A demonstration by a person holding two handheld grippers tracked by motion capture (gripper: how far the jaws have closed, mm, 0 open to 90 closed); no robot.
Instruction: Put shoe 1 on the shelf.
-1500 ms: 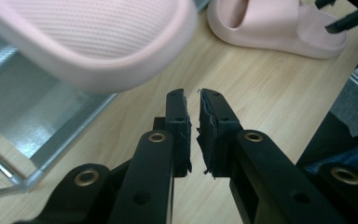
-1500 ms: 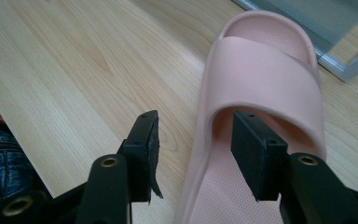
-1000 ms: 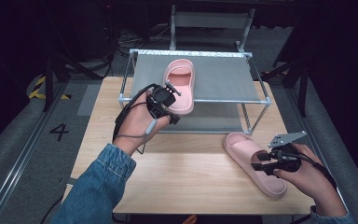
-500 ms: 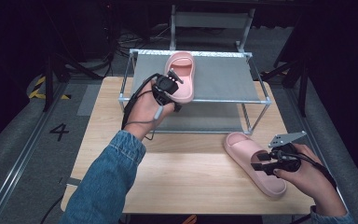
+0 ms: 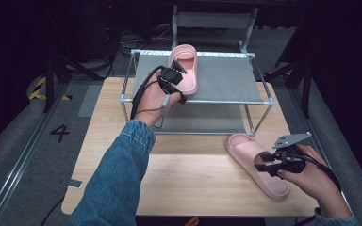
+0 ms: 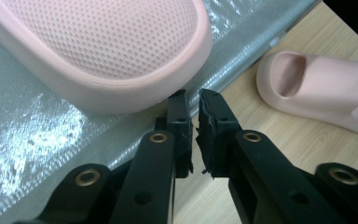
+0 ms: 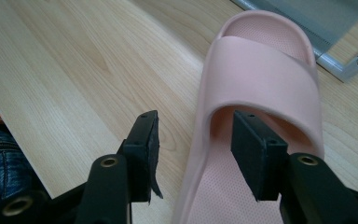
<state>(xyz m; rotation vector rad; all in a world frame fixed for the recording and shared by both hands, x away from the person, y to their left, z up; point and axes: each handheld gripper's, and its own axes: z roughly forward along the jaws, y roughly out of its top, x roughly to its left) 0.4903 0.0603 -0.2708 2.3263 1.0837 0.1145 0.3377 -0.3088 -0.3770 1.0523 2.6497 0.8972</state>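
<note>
Nearest to me, the right tool [image 5: 264, 162] has its jaws spread apart around one side wall of the pink slipper on the table [image 5: 257, 162], one jaw outside on the wood, the other inside by the footbed, just short of the strap [image 7: 265, 79]. Nothing is gripped yet. My worry is that a pinch on the soft rim alone may let the slipper fold or twist out as it lifts, and its toe end lies near the metal rack [image 5: 195, 101], so it could knock the rack's front leg on the way up. The table [image 5: 188, 188] on the near side of the rack is bare wood, so a drop would do little harm. Farther off, on the rack's upper shelf, the second pink slipper [image 5: 185, 68] lies toward the shelf's left side, heel toward the front rail. The left tool [image 5: 175, 80] sits at that heel with its jaws nearly together and holding nothing. A careless nudge from it could push the heel sideways or drag the slipper over the shelf's front edge.
</note>
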